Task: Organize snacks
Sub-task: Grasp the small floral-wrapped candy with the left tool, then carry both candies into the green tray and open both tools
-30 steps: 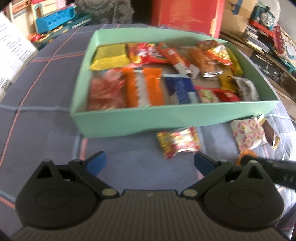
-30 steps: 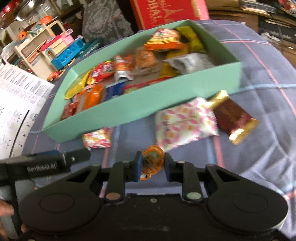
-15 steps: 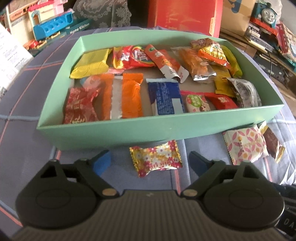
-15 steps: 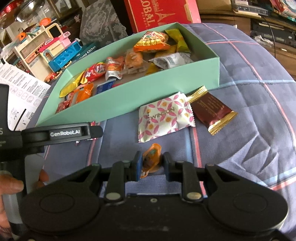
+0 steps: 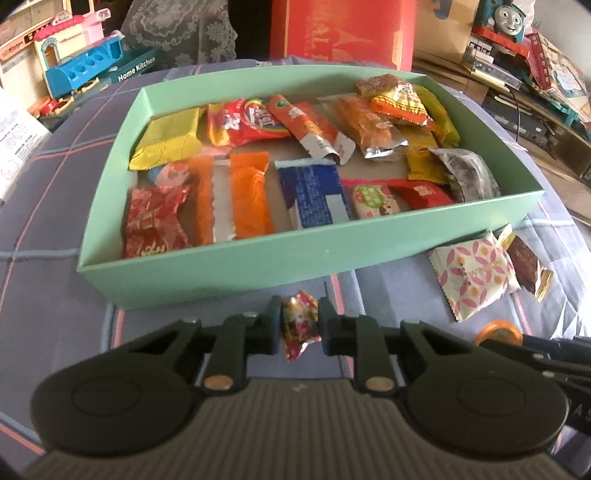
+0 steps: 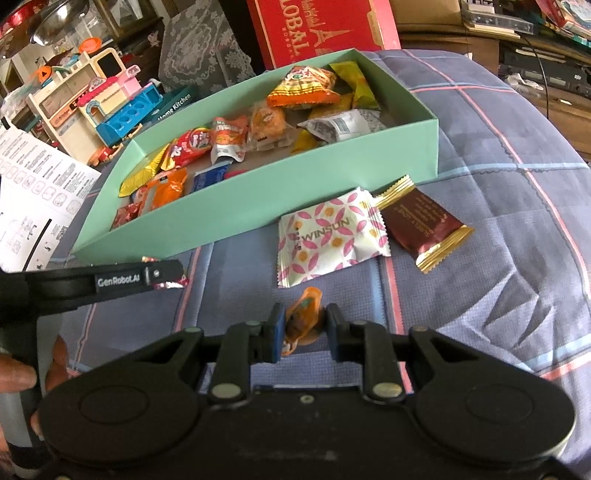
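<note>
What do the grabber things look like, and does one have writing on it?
Both are black plastic. Each left gripper and right gripper has two round discs, brass-coloured pins and blue-padded jaws. White lettering, "GenRobot.AI", runs along the left one's side.

- A lived-in home room, likely a family living space with children's things about.
- A soft quilted cover (image 6: 498, 206), blue-grey with pink and pale-blue check lines, carries a mint-green cardboard box (image 5: 229, 266) of assorted wrapped snacks.
- A toy kitchen playset (image 6: 92, 99) stands at the back left, next to a teal box printed "Home Kitchen" (image 5: 135, 68).
- A blue toy train with a face (image 5: 504, 18) sits on cluttered low shelving (image 5: 535, 107) to the right.
- A big red gift box (image 6: 321, 29), a lace-patterned cloth (image 5: 181, 33) and a printed instruction sheet (image 6: 33, 195) lie around.
</note>
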The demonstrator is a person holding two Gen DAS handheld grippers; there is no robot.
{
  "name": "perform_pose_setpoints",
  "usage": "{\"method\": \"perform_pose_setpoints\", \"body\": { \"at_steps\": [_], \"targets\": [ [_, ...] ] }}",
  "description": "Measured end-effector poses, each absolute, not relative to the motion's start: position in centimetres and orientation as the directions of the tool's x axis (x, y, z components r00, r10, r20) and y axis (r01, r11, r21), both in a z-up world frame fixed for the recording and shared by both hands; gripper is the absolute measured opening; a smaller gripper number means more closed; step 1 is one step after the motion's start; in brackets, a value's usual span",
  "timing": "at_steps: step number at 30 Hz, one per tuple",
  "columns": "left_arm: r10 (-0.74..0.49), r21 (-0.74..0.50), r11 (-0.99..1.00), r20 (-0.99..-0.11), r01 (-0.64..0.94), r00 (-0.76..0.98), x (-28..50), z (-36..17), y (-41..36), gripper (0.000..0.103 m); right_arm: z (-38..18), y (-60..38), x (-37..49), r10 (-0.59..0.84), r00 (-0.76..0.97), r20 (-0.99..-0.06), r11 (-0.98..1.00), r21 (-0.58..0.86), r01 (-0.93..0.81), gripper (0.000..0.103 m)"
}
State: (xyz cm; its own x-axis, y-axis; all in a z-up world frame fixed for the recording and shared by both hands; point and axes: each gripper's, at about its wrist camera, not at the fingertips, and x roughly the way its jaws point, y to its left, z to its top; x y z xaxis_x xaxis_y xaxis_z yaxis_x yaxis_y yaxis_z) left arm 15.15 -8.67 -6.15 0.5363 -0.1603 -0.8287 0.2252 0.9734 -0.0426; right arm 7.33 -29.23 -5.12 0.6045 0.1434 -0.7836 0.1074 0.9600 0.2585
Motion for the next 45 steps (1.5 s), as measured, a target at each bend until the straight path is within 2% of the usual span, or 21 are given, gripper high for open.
{"method": "perform_pose_setpoints", "body": {
  "at_steps": [15, 21, 30, 38, 40, 41, 42, 43, 44, 45],
  "targets": [
    [-0.172, -0.052, 0.971, -0.831, 0.233, 0.530, 12.2, -5.4, -6.2, 0.018, -4.1, -29.0, 6.4, 0.143, 0.616, -0.775, 0.961, 0.258, 0.102, 0.023],
    [-0.211, -0.086, 0.967, -0.799, 0.240, 0.563, 11.7, -2.7, -5.4, 0.017, -2.1, -29.2, 7.0, 0.160, 0.650, -0.742, 0.956, 0.281, 0.086, 0.023],
    [-0.256, -0.125, 0.961, -0.735, 0.246, 0.628, 17.9, 2.3, -6.1, 0.017, 2.3, -29.6, 12.9, 0.209, 0.723, -0.659, 0.940, 0.338, 0.036, 0.023],
    [-0.234, -0.113, 0.967, -0.753, 0.229, 0.615, 24.5, 2.0, -7.6, 0.017, 1.6, -29.7, 18.7, 0.239, 0.704, -0.669, 0.918, 0.393, 0.062, 0.023],
    [-0.204, -0.091, 0.973, -0.762, 0.211, 0.614, 25.7, 1.5, -7.9, 0.031, 1.3, -29.8, 19.6, 0.250, 0.697, -0.672, 0.911, 0.408, 0.066, 0.028],
    [-0.183, -0.080, 0.978, -0.767, 0.192, 0.615, 26.1, 1.3, -8.0, 0.058, 1.2, -30.0, 19.9, 0.250, 0.698, -0.671, 0.907, 0.414, 0.073, 0.033],
    [-0.164, -0.071, 0.983, -0.766, 0.171, 0.621, 26.4, 1.2, -8.0, 0.080, 1.2, -30.1, 20.1, 0.245, 0.702, -0.669, 0.905, 0.417, 0.082, 0.048],
    [-0.147, -0.062, 0.986, -0.759, 0.155, 0.634, 26.3, 1.1, -7.9, 0.087, 1.2, -30.4, 20.0, 0.239, 0.707, -0.665, 0.903, 0.420, 0.090, 0.068],
    [-0.137, -0.053, 0.987, -0.754, 0.148, 0.643, 26.1, 1.0, -7.9, 0.096, 1.3, -30.5, 19.9, 0.232, 0.715, -0.659, 0.901, 0.422, 0.096, 0.078],
    [-0.132, -0.045, 0.988, -0.752, 0.149, 0.646, 25.9, 0.9, -7.9, 0.100, 1.5, -30.7, 19.6, 0.222, 0.728, -0.649, 0.902, 0.421, 0.100, 0.088]
  ]
}}
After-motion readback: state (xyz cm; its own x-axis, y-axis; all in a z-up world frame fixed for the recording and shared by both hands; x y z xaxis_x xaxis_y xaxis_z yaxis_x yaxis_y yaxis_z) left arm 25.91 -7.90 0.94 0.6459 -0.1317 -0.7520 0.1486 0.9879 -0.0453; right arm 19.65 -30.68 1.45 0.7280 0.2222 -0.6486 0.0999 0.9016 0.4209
